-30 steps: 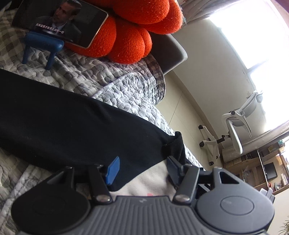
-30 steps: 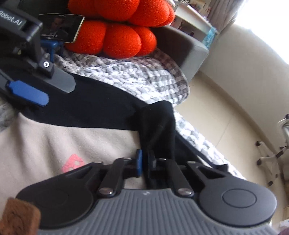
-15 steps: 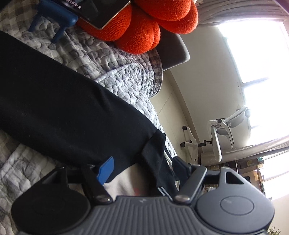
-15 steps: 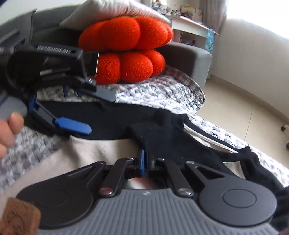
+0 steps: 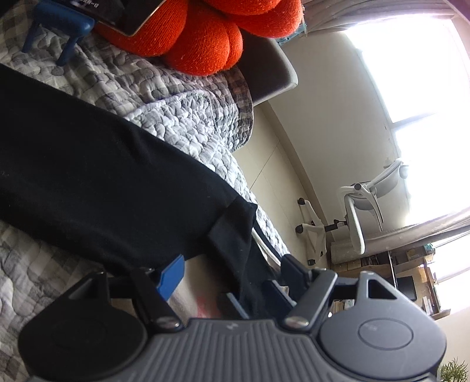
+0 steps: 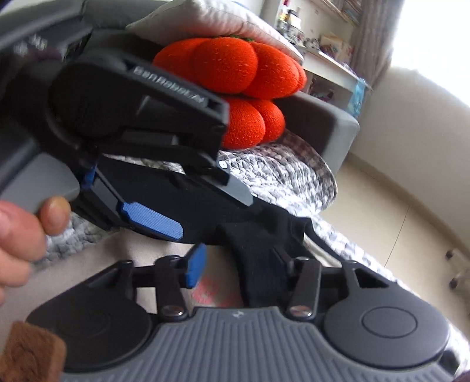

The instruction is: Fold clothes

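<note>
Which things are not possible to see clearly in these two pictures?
- Phone, left wrist view: cut by the top edge, screen unreadable.
- Black garment, both views: its full shape is hidden by the frame edges and both tongs.
- Pink mark on the beige cloth, right wrist view: blurred, partly covered.

Orange cushion (image 5: 205, 44) on checked quilt (image 5: 182, 117); white office chair (image 5: 361, 211); possibly a phone (image 5: 126, 14).

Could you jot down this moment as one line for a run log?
task: fold clothes | right tool: opening, black cuff between fingers | left tool: open over black garment | surface: quilt
</note>
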`<state>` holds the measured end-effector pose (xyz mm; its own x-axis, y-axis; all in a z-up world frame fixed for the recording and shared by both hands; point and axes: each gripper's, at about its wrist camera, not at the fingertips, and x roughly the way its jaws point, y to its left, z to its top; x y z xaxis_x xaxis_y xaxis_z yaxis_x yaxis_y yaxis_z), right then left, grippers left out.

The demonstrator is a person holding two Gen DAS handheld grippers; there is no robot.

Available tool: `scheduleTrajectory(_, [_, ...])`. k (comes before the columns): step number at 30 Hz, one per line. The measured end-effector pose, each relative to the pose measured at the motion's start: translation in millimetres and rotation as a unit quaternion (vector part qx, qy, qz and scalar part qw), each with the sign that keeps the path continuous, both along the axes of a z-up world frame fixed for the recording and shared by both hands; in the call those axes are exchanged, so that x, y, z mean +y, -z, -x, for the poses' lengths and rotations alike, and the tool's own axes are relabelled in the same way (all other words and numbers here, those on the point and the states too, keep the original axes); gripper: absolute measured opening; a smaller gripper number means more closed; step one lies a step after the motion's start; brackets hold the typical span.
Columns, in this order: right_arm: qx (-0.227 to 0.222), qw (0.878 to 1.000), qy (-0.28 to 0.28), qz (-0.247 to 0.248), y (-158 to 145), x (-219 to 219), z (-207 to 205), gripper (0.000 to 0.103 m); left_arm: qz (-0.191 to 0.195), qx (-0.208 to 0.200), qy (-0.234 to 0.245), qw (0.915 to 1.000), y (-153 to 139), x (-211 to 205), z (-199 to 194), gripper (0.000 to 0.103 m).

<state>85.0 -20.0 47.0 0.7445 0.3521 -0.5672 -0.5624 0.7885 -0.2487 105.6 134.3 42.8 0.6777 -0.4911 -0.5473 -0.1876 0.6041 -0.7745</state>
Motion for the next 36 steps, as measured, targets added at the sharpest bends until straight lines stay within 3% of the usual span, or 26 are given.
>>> scheduleTrajectory(1, [0.002, 1.0, 0.006, 0.021, 5.6, 5.0, -6.0, 0.051, -0.005, 0.001, -0.001, 1.0, 0.5, 0.7, -0.4, 0.073])
scheduleTrajectory(2, [0.008, 0.999, 0.014, 0.028, 10.0, 5.9, -11.8, 0.034, -0.006, 0.004, -0.001, 1.0, 1.8, 1.8, -0.9, 0.073])
scheduleTrajectory(3, [0.015, 0.999, 0.022, 0.035, 14.2, 6.3, -17.5, 0.003, -0.004, 0.007, -0.002, 1.0, 3.7, 3.0, -1.6, 0.073])
scheduleTrajectory(5, [0.015, 0.999, 0.036, 0.023, 15.8, 2.8, -21.8, 0.004, 0.013, 0.011, -0.003, 0.9998, 7.8, 6.4, -2.4, 0.073])
scheduleTrajectory(7, [0.005, 0.999, 0.03, -0.045, 1.6, -9.2, -10.2, 0.004, 0.046, 0.01, 0.002, 0.9989, 11.7, 9.2, -3.5, 0.073])
scheduleTrajectory(10, [0.004, 0.994, 0.016, -0.104, -12.3, -17.4, 3.8, 0.004, 0.083, 0.008, 0.01, 0.9965, 15.5, 8.6, -5.6, 0.076])
scheduleTrajectory(15, [0.004, 0.994, -0.012, -0.11, -13.1, -10.7, 14.8, 0.004, 0.094, 0.007, 0.007, 0.9956, 18.4, 1.9, -7.5, 0.073])
scheduleTrajectory(17, [0.007, 0.994, -0.014, -0.109, -10.9, -9.6, 15.9, 0.005, 0.079, -0.001, 0.01, 0.9968, 15.8, -0.5, -7.7, 0.048])
scheduleTrajectory(18, [0.011, 0.994, -0.015, -0.105, -9.6, -9.1, 16.5, 0.005, 0.071, -0.003, 0.011, 0.9974, 14.9, -1.0, -7.7, 0.024])
scheduleTrajectory(19, [0.017, 0.995, -0.017, -0.097, -10.7, -9.6, 18.9, 0.006, 0.063, -0.005, 0.01, 0.9979, 14.4, -0.3, -7.8, 0.009])
scheduleTrajectory(22, [0.023, 0.996, -0.022, -0.08, -15.4, -17.7, 30.3, 0.021, 0.03, -0.021, 0.001, 0.9993, 10.0, 4.8, -8.2, 0.008])
scheduleTrajectory(24, [0.03, 0.995, 0.001, -0.093, -22.3, -43.2, 36.9, 0.052, 0.008, -0.041, -0.003, 0.9991, 3.2, 9.3, -8.7, 0.007])
scheduleTrajectory(27, [0.05, 0.985, 0.073, -0.146, -30.6, -101.0, 44.0, 0.053, -0.011, -0.077, -0.012, 0.9969, -7.2, 17.6, -7.8, 0.007])
scheduleTrajectory(32, [0.072, 0.946, 0.234, -0.212, -18.7, -214.1, 58.8, 0.053, -0.032, -0.104, -0.022, 0.9938, -12.0, 30.6, -6.2, 0.007])
scheduleTrajectory(36, [0.087, 0.946, 0.247, -0.189, -4.7, -236.5, 70.4, 0.048, -0.035, -0.116, -0.047, 0.9915, -13.8, 42.2, -4.6, 0.007])
